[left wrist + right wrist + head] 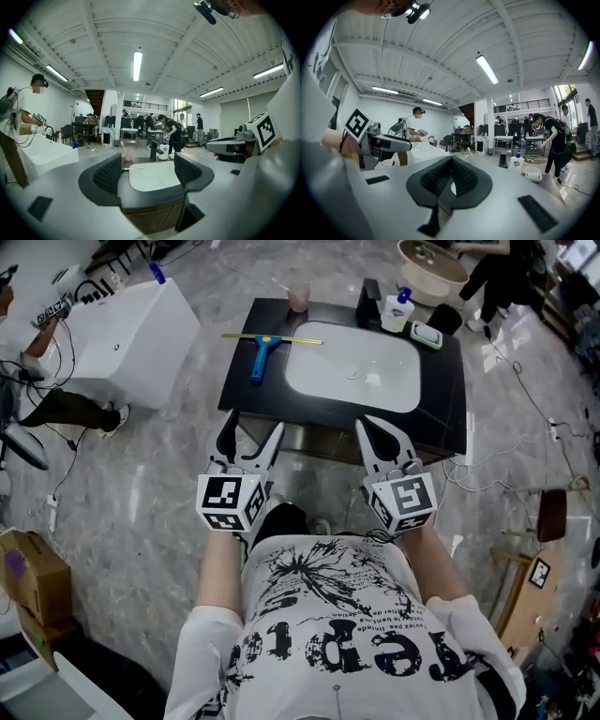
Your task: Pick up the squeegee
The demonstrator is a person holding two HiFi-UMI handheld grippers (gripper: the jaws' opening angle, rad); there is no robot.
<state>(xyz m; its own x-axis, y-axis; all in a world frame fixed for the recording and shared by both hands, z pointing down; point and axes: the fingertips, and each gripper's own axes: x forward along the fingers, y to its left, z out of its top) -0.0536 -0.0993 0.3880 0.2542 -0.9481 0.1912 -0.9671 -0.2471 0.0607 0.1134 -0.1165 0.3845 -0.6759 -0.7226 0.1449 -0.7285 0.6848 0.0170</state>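
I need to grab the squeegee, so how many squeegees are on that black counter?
1. The blue-handled squeegee with a yellow blade lies on the black counter, left of the white sink basin. No other shows, though the counter's near edge is partly hidden.

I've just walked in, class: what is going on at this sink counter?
A person stands before the black counter, a gripper in each hand. Neither holds anything: the left gripper is open, the right gripper shut. The blue-handled squeegee lies untouched on the counter, left of the white basin.
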